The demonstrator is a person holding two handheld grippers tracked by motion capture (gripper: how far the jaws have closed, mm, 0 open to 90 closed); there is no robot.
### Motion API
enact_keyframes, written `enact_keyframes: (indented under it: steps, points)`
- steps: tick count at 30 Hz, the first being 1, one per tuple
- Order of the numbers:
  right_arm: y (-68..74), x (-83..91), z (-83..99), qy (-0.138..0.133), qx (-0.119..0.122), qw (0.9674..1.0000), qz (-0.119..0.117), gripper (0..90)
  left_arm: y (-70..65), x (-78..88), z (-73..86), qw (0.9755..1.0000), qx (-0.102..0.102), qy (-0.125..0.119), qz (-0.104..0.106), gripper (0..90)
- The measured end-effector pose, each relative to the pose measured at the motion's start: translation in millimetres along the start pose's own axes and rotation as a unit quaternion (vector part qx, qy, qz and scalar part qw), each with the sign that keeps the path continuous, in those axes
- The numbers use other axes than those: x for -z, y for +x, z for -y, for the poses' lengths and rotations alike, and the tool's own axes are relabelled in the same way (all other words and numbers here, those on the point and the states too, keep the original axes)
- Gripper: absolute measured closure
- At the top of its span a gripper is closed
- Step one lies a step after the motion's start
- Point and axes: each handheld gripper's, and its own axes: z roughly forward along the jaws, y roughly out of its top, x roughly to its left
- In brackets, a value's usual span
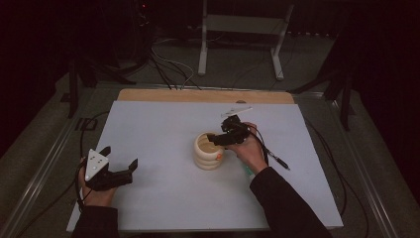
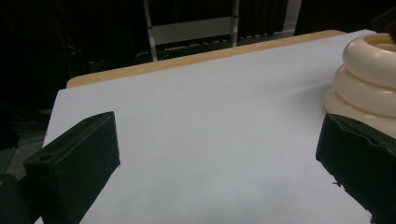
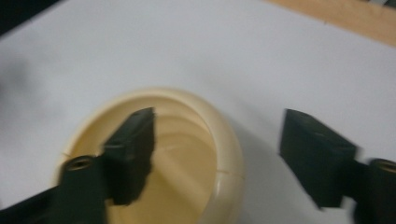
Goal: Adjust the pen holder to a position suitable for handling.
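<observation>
The cream ringed cup (image 1: 208, 150) stands mid-surface (image 1: 163, 148). The right tongs (image 1: 221, 139) hang apart astride its right rim, one jaw inside, clamping nothing; a sideways drag could tip it. The left tongs (image 1: 119, 159) rest apart at near left, empty. The right gripper view shows the jaw inside the cup (image 3: 187, 154); the left gripper view shows its ribbed side (image 2: 369, 79).

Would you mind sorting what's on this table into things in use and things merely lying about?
In use:
- cream ribbed cup
- right gripper, jaws straddling its rim

Lying about:
- left gripper, open, idle
- white sheet
- metal stand behind the table
</observation>
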Motion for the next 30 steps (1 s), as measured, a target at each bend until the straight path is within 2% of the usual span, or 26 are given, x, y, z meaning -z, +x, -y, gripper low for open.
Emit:
enact_keyframes:
  steps: [3,4,6,9,10,12,13,16,19,30]
  points:
    - [1.4,8.4,-2.3,-0.025,-0.003,0.9995,0.021,10.1,-0.6,-0.5,0.4,1.0000,-0.002,0.001,0.001,0.1]
    - [1.4,8.4,-2.3,-0.025,-0.003,0.9995,0.021,10.1,-0.6,-0.5,0.4,1.0000,-0.002,0.001,0.001,0.1]
    - [0.3,15.0,-2.9,-0.035,-0.003,0.9990,0.027,0.0,-0.4,-0.7,0.8,1.0000,-0.001,0.001,0.001,0.1]
    - [-0.9,19.1,-2.2,-0.041,-0.003,0.9986,0.034,0.0,0.0,-0.4,0.9,1.0000,0.001,0.000,0.001,0.1]
    - [-1.5,21.5,-1.9,-0.045,-0.002,0.9981,0.043,0.0,0.1,-0.1,0.8,1.0000,0.001,0.000,0.001,0.1]
    - [-1.6,22.6,-1.9,-0.045,0.000,0.9979,0.046,0.0,0.2,0.1,0.7,1.0000,0.000,0.000,0.000,0.1]
    - [-1.7,24.5,-1.6,-0.044,0.000,0.9974,0.056,0.0,0.1,0.2,0.8,1.0000,0.001,-0.001,0.000,0.1]
    - [-1.6,25.5,-1.4,-0.044,0.000,0.9974,0.057,0.0,0.1,0.3,0.9,1.0000,0.001,0.000,0.000,0.1]
    - [-1.2,28.6,0.3,-0.037,0.009,0.9969,0.068,0.0,0.5,0.0,1.2,1.0000,0.002,0.000,-0.001,0.1]
    - [-8.0,39.8,10.2,-0.015,-0.013,0.9953,0.094,0.0,0.5,0.7,1.4,1.0000,0.003,0.000,-0.002,0.1]
